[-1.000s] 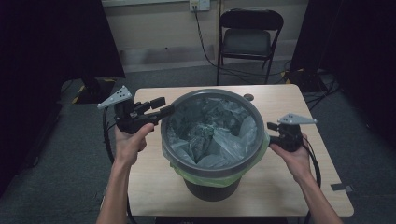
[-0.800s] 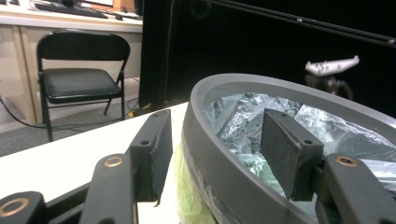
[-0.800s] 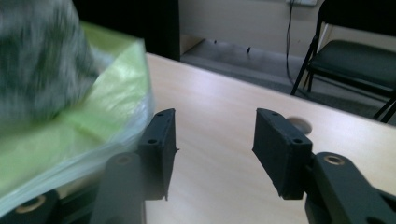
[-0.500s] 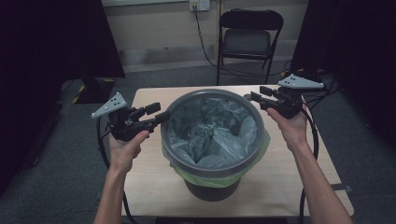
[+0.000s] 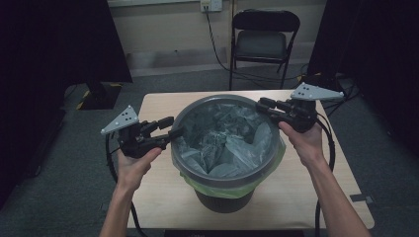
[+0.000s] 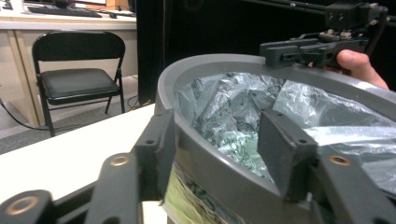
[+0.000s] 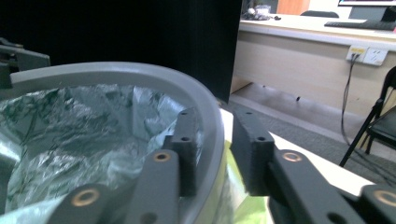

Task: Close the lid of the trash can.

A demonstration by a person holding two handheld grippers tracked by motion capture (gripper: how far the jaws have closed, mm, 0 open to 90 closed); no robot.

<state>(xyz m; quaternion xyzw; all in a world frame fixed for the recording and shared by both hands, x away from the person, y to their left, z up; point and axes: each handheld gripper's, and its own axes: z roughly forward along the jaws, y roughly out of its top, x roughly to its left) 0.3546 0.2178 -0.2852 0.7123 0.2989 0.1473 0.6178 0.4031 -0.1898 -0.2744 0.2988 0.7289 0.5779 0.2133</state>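
A grey bin [image 5: 225,148] stands on a light wooden table [image 5: 316,197], lined with a clear plastic bag [image 5: 232,140] whose greenish edge hangs over and below the rim; the person's two grippers meet the bin at opposite sides of its grey rim ring [image 5: 197,106].

Left gripper [image 5: 170,129]: its jaws straddle the rim, one jaw outside the bin wall, the other inside over the liner; in the left gripper view [image 6: 215,154] the rim passes between the two pads with a gap showing on the inner side, so the jaws stand apart around the rim and have just been closing a little; whether the outer pad touches the wall cannot be told.

Right gripper [image 5: 262,104]: its jaws also straddle the rim, at the far right of the ring; in the right gripper view [image 7: 212,149] the inner jaw lies against the liner just inside the ring, while the outer jaw stands just clear of it; the jaws have just been closing with rim and bag edge between them, not yet clamped.

Beyond the jaws, past the table's far edge, stands a black folding chair [image 5: 264,37].
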